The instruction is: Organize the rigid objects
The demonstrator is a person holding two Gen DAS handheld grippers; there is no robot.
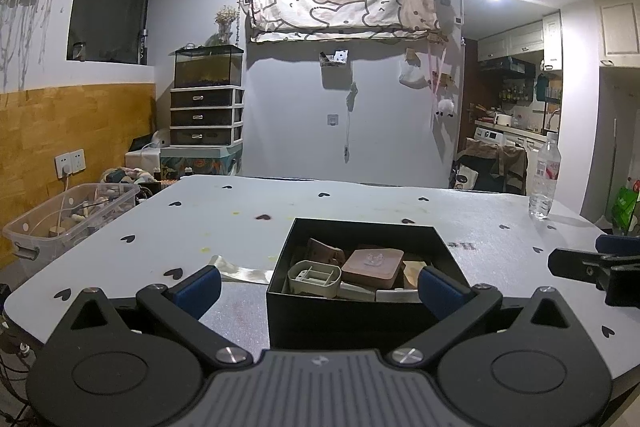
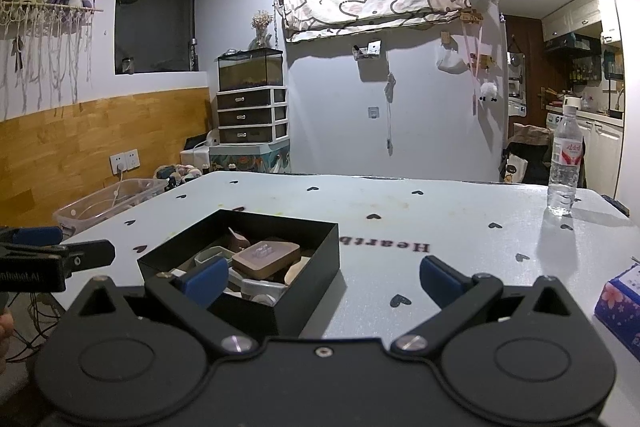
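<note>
Both tongs are spread wide with nothing in them. The left tongs (image 1: 320,287) sit right at the near wall of the black box (image 1: 304,315), which is on the white heart-print worktop (image 1: 360,203) packed with small rigid bits like a pink flat case (image 1: 373,266). The right tongs (image 2: 324,277) hover beside the box's right side. A water bottle (image 2: 565,163) stands far right.

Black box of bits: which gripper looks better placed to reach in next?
Probably the left gripper: open and squarely facing the box. The right gripper, also open, sits off to the box's right.
</note>
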